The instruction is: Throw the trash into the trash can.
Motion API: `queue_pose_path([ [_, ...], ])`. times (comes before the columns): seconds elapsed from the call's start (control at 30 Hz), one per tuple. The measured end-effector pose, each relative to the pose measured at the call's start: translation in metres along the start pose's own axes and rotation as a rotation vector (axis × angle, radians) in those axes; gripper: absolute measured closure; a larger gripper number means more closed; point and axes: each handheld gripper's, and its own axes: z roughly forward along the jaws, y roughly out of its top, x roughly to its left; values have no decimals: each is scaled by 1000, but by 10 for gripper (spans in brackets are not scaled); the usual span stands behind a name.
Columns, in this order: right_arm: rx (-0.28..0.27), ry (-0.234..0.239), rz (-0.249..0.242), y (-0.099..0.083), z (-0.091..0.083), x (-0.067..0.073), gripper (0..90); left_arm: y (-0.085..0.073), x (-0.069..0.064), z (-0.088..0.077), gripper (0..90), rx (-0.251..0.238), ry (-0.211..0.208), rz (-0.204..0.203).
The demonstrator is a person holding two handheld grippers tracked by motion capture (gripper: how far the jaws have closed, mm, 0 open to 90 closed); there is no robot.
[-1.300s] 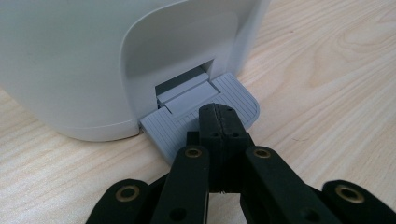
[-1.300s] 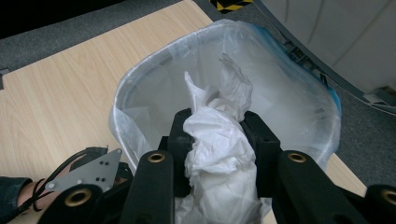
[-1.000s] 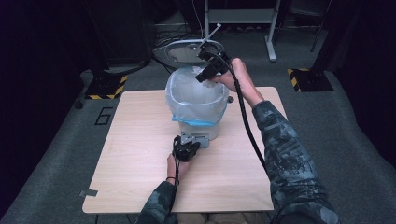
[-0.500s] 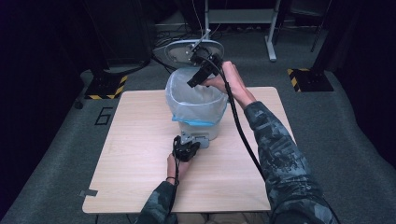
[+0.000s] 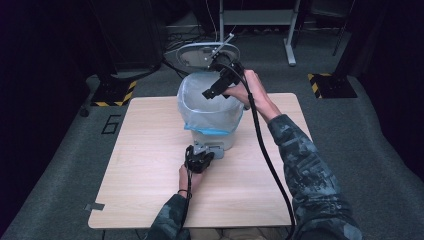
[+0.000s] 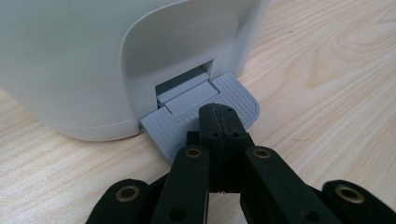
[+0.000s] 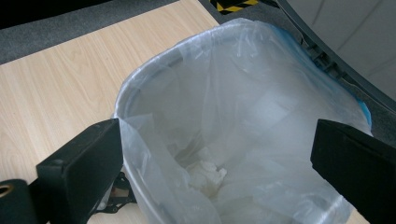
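Note:
A white pedal bin [image 5: 216, 139] lined with a clear, blue-edged plastic bag [image 7: 243, 84] stands mid-table with its lid [image 5: 200, 52] tipped up behind it. My left gripper [image 6: 217, 114] is shut, and its joined tips rest on the grey pedal [image 6: 173, 126] at the bin's foot [image 5: 207, 148]. My right gripper [image 5: 220, 92] hovers over the bin's mouth. Its jaws have just been opening and now stand wide apart [image 7: 215, 128] with nothing between them. A crumpled white paper [image 7: 208, 175] lies at the bottom of the bag.
The wooden table [image 5: 145, 150] carries the bin alone. A black cable [image 5: 265, 150] trails from the right gripper along the camouflage sleeve. Grey carpet, hazard-striped floor blocks [image 5: 327, 82] and a metal stand [image 5: 255, 17] lie beyond the far edge.
The right gripper's jaws have spread wide over the bin's mouth, with the hand shifting only slightly. The left gripper has stayed on the pedal.

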Motion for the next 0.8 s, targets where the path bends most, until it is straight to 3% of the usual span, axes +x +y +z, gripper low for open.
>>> queue_pose_path([
  [0.37, -45, -17, -7, -34, -21, 4, 0, 0, 0, 0, 900, -3, 2, -1],
  [0.8, -67, -53, 41, -87, -35, 6, 0, 0, -1, 0, 900, -3, 3, -1],
])
